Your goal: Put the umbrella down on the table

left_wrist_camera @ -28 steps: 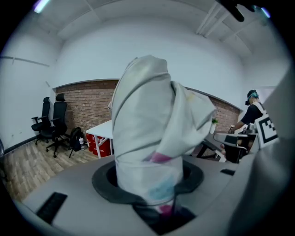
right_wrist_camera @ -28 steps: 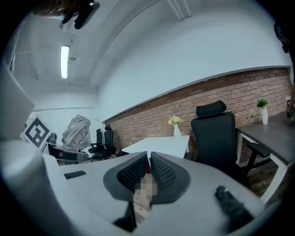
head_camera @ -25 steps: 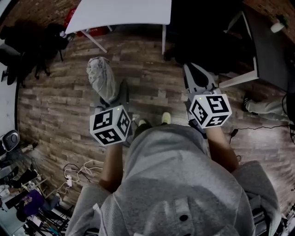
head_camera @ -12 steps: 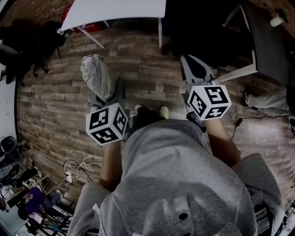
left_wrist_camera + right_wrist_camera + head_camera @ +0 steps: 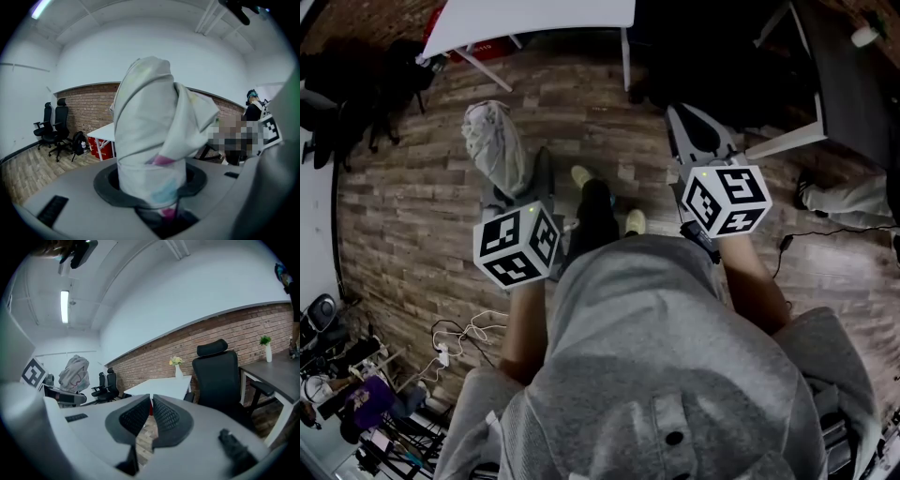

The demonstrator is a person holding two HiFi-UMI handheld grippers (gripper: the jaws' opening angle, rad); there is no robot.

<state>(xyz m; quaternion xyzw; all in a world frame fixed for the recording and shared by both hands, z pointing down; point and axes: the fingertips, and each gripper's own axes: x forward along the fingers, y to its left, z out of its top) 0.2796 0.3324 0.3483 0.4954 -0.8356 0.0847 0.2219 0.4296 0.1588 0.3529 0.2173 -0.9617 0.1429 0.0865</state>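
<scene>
Left gripper (image 5: 523, 192) clamps the folded umbrella (image 5: 150, 131), its lower end hidden by the jaws. Right gripper (image 5: 151, 416) is closed and empty. White table (image 5: 534, 17) lies beyond, far edge cropped.

**Jaws shut before the table**

The right gripper (image 5: 151, 405) presses its ribbed dark pads (image 5: 135, 417) together. Beyond stands a white rectangular table (image 5: 161, 385). Right of the table, a black high-backed office chair (image 5: 220, 373); far left, a pale bundled fabric umbrella (image 5: 75, 372).

1. Grey sweatshirt (image 5: 666, 356), sleeves bunched at elbows.
2. Dark trousers (image 5: 595, 211), pale yellow shoes (image 5: 636, 221).
3. Left hand-held gripper (image 5: 150, 187), right hand-held gripper (image 5: 151, 401): grey bodies, dark pads, white cubes (image 5: 725, 199) with black square markers.
</scene>
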